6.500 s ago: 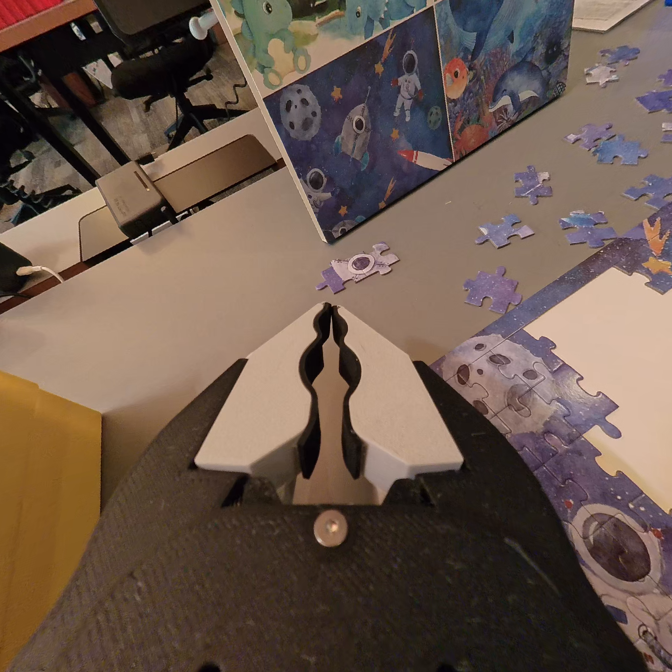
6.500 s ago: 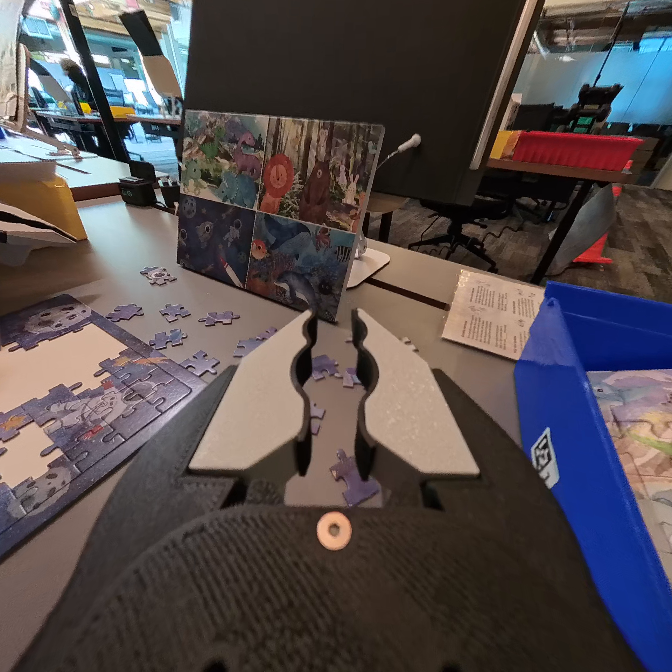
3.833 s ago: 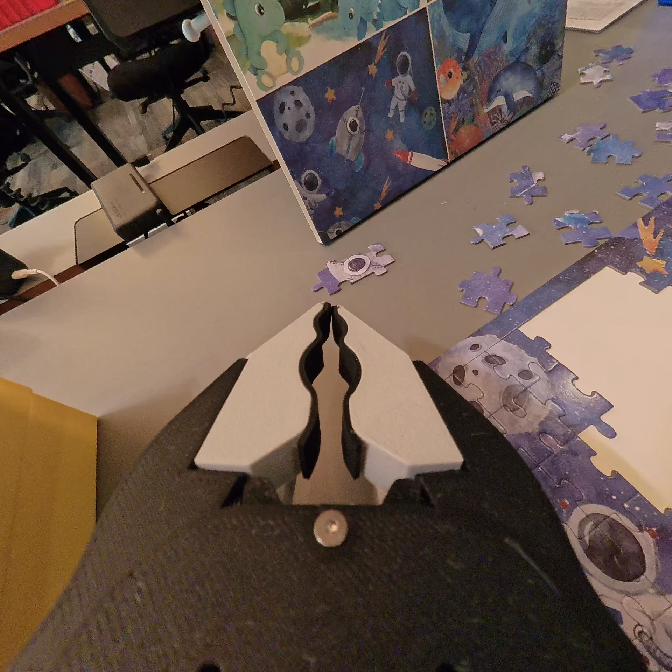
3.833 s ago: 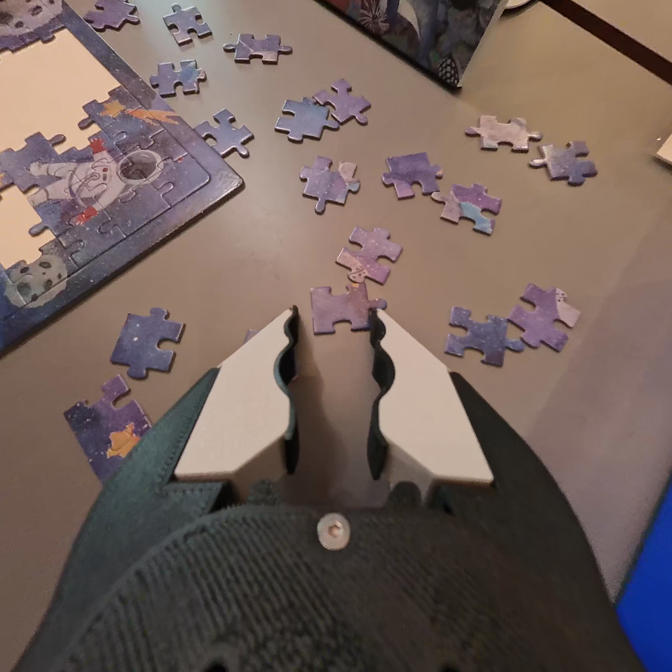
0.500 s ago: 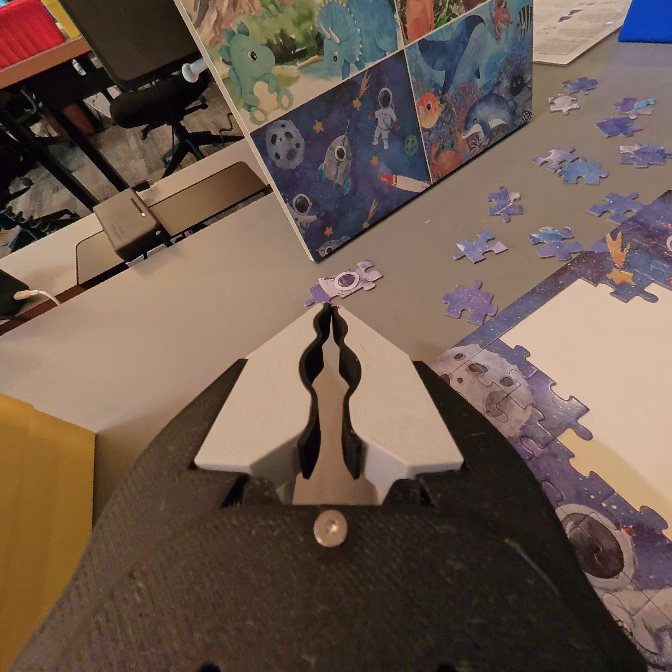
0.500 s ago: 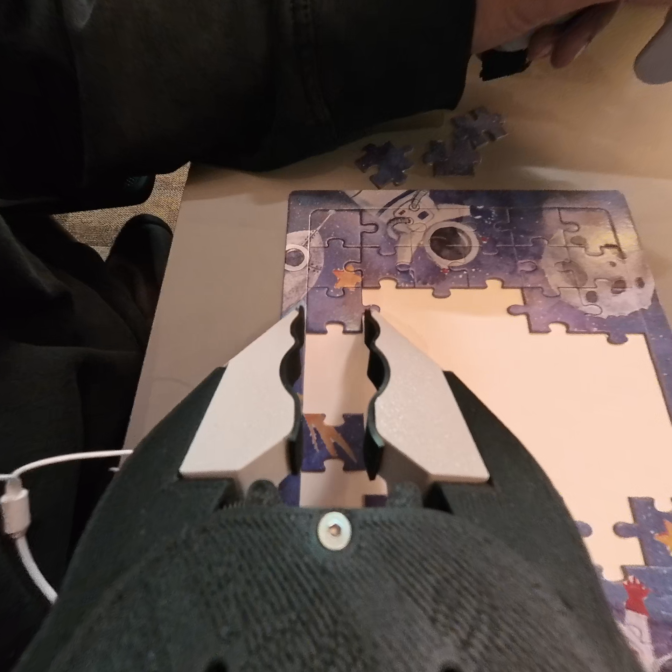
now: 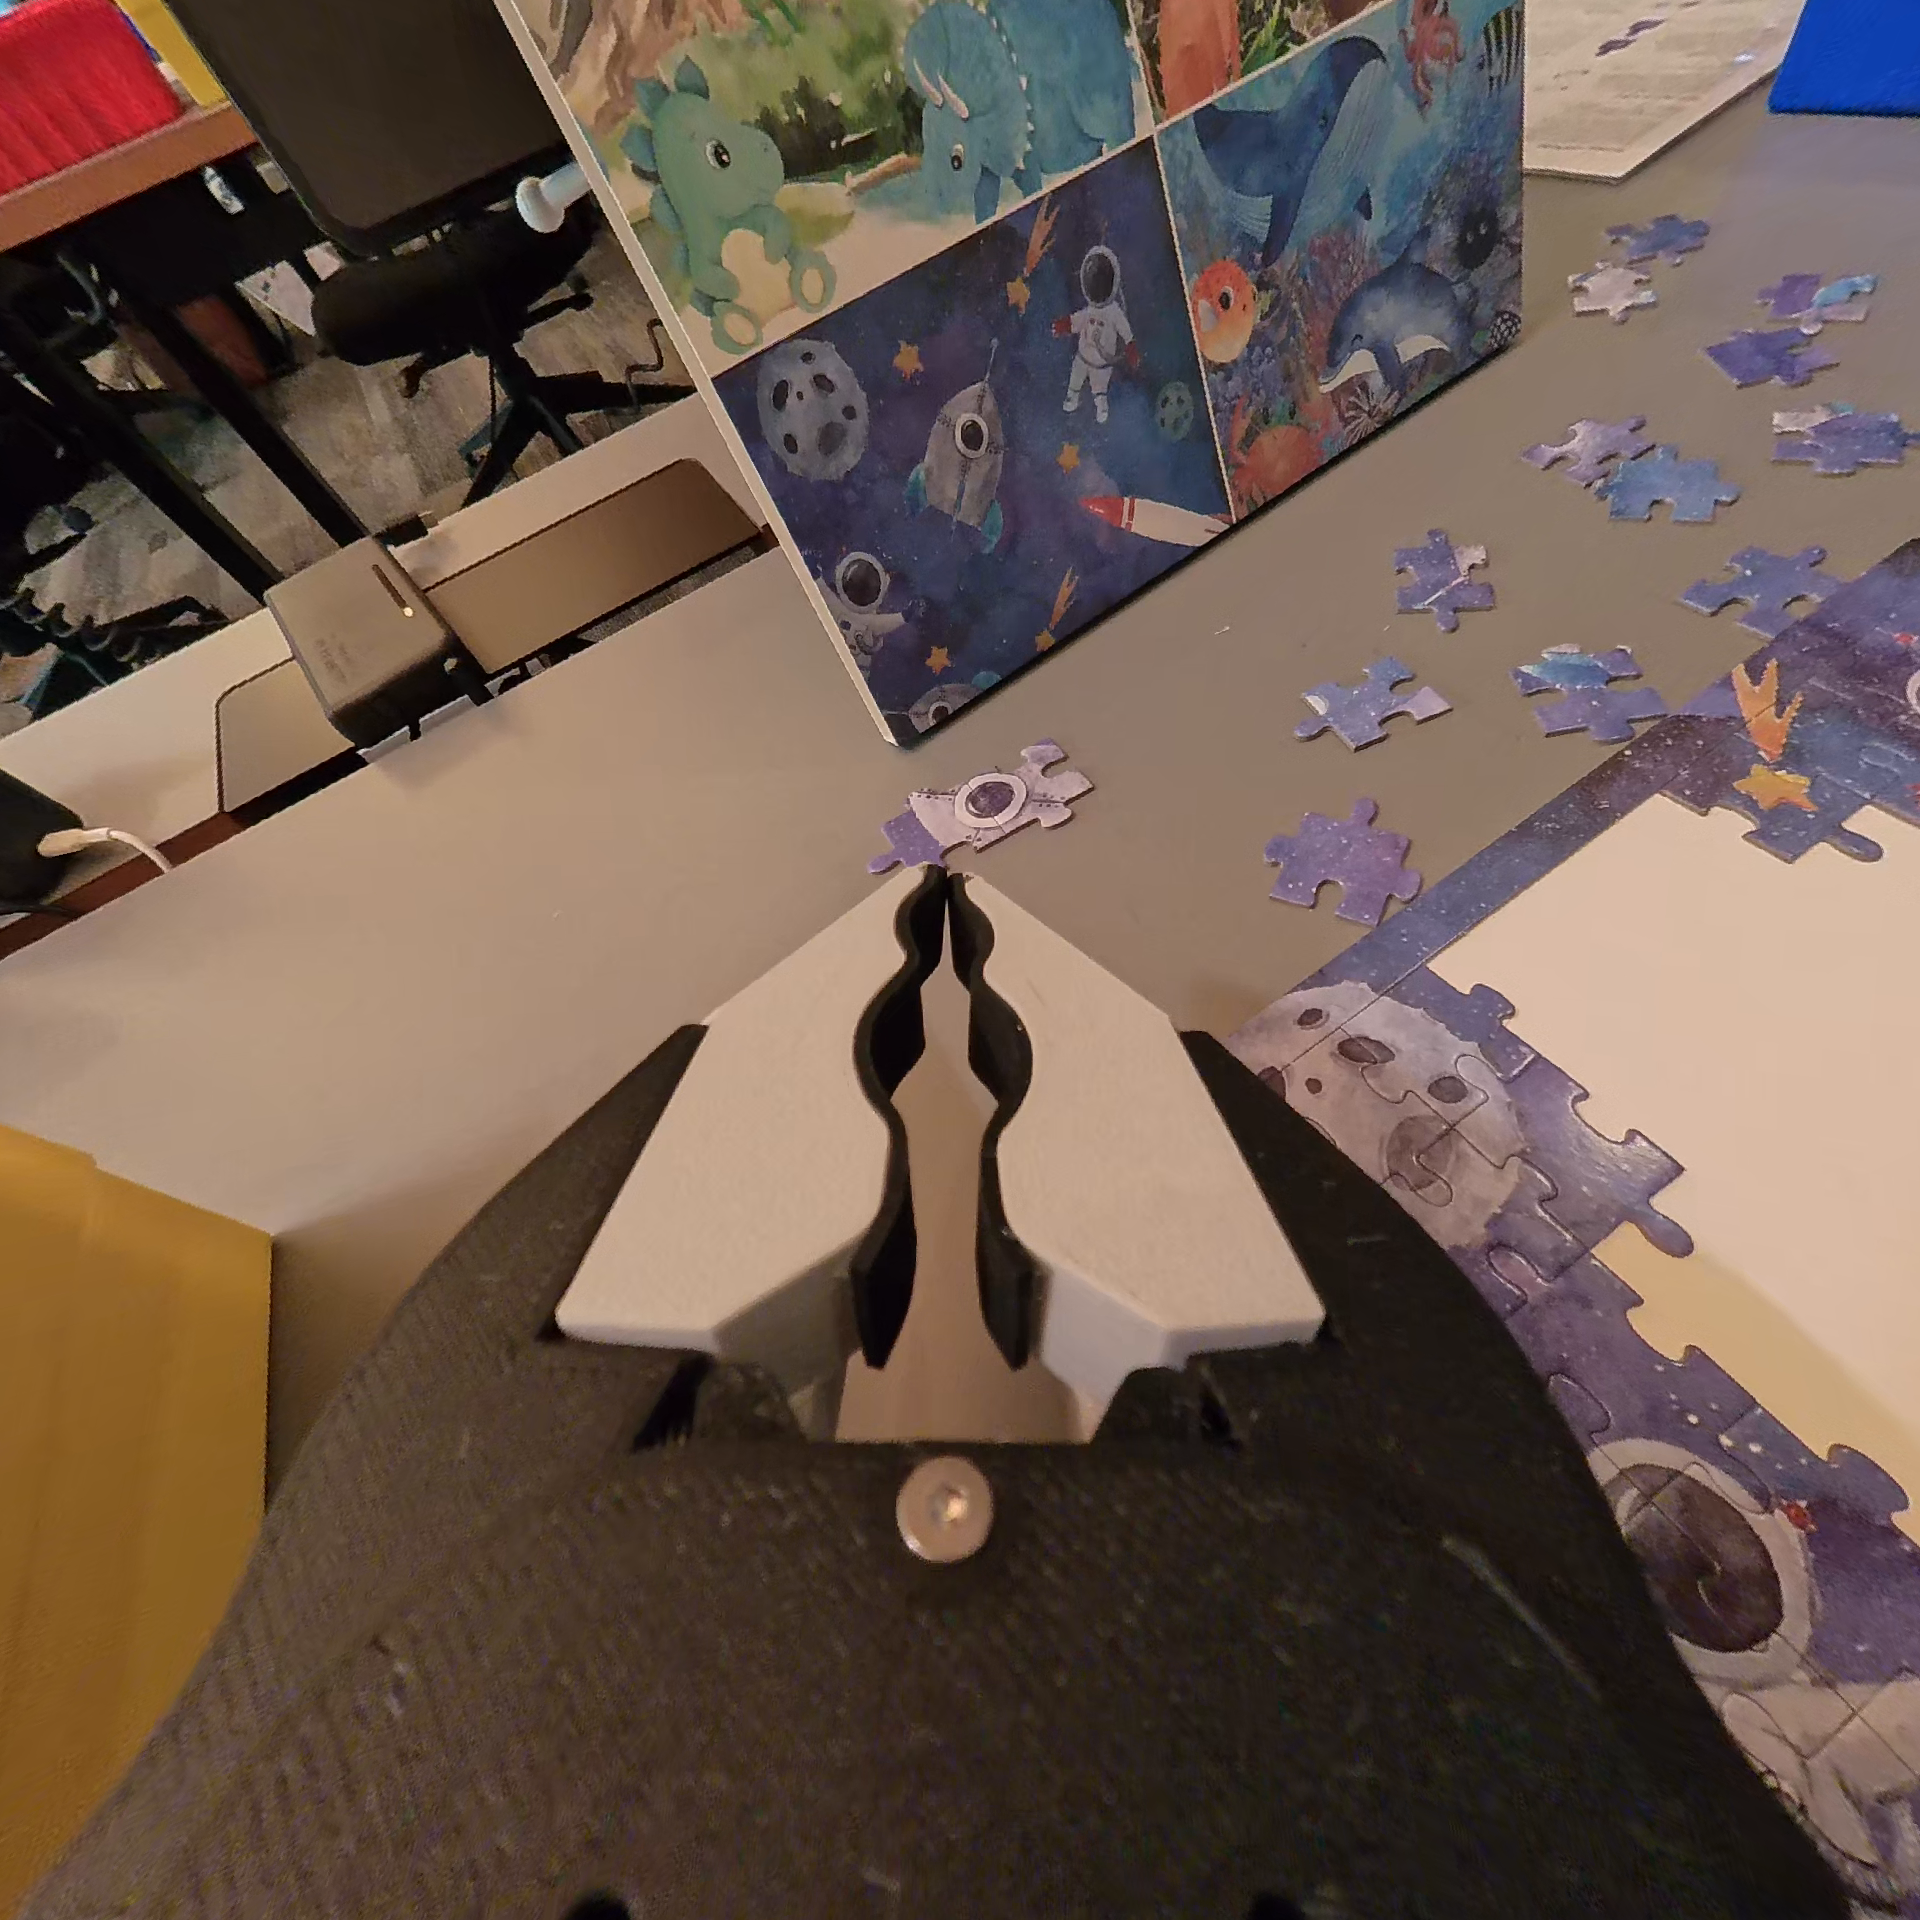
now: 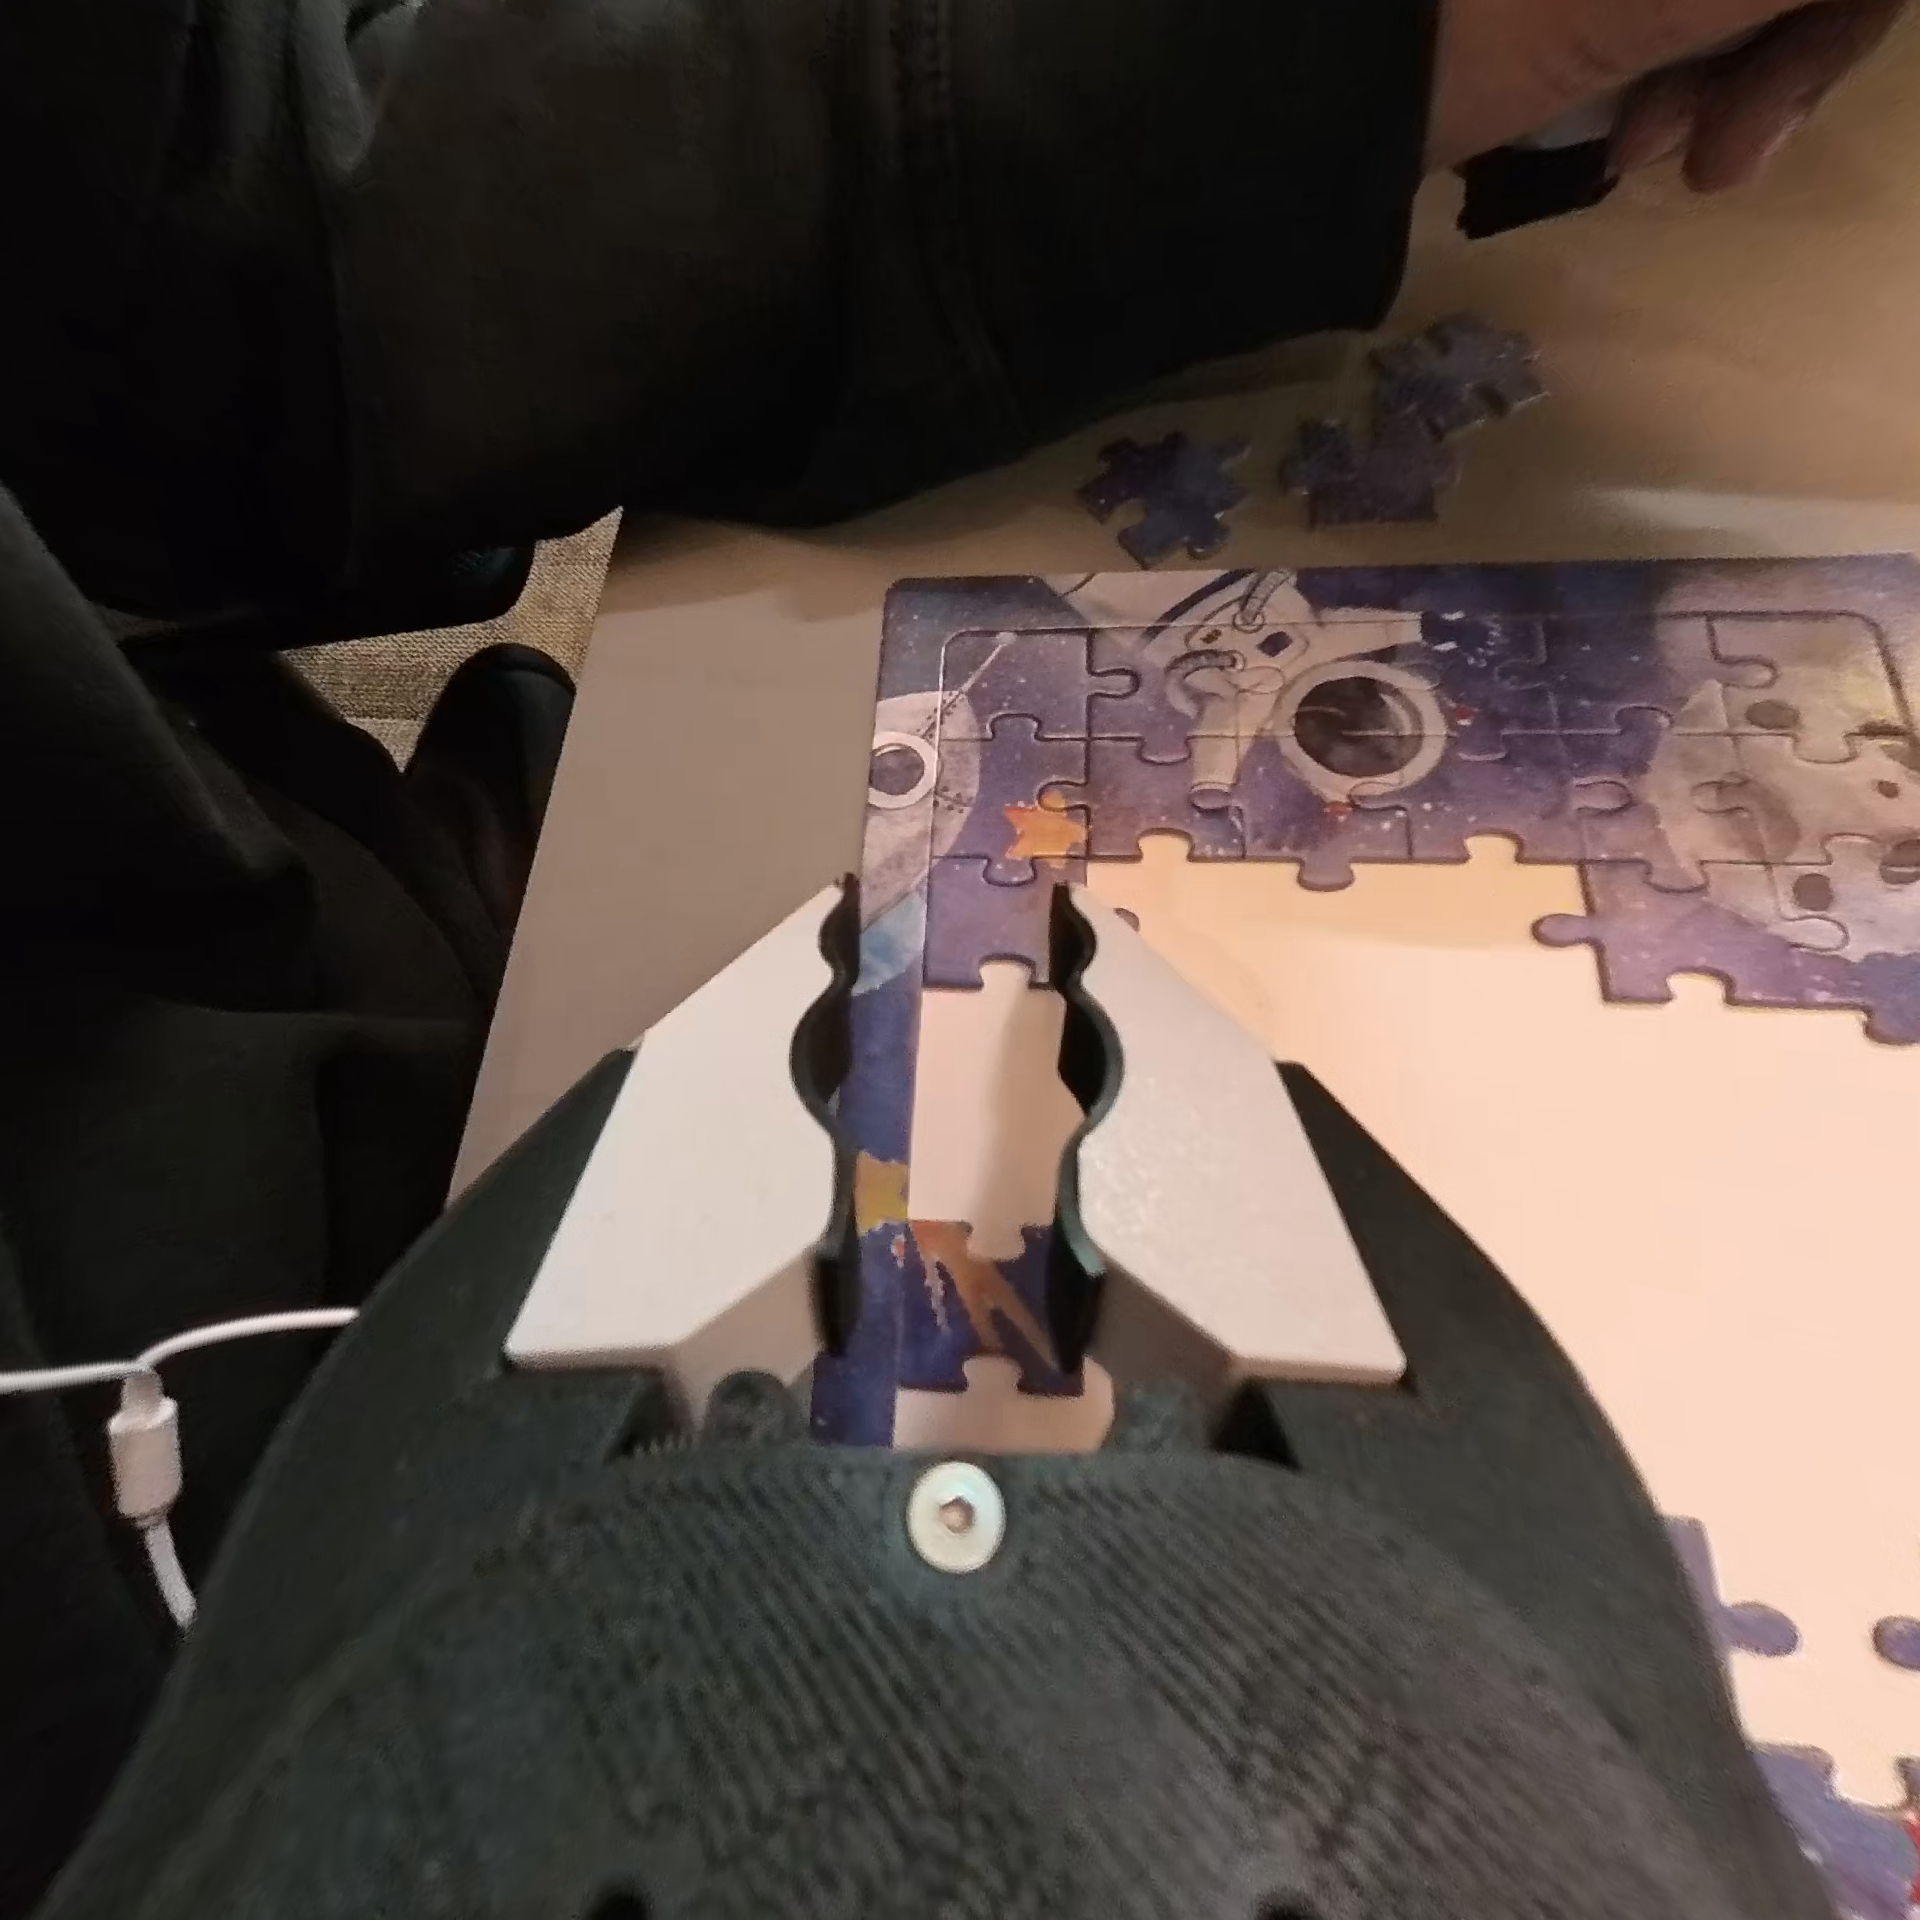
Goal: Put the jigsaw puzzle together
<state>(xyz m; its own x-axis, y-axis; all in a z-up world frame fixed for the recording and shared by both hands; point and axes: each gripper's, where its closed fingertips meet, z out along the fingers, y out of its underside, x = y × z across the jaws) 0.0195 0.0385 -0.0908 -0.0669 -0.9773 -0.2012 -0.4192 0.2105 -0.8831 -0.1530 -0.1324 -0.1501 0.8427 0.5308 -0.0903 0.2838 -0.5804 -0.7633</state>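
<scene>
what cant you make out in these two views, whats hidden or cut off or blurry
- Right wrist view: the loose puzzle pieces near the top are blurred; their print is unreadable.
- Right wrist view: the puzzle board runs off the right edge and under the right gripper.
- Left wrist view: the picture panel is cut off by the top edge.
- Left wrist view: the left gripper body covers the board's near corner.
- The paper sheet: its print is too small.

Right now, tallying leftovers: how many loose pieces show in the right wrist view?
3 pieces beyond the puzzle's far edge: left, middle, upper right. The sleeve may hide more.
</scene>
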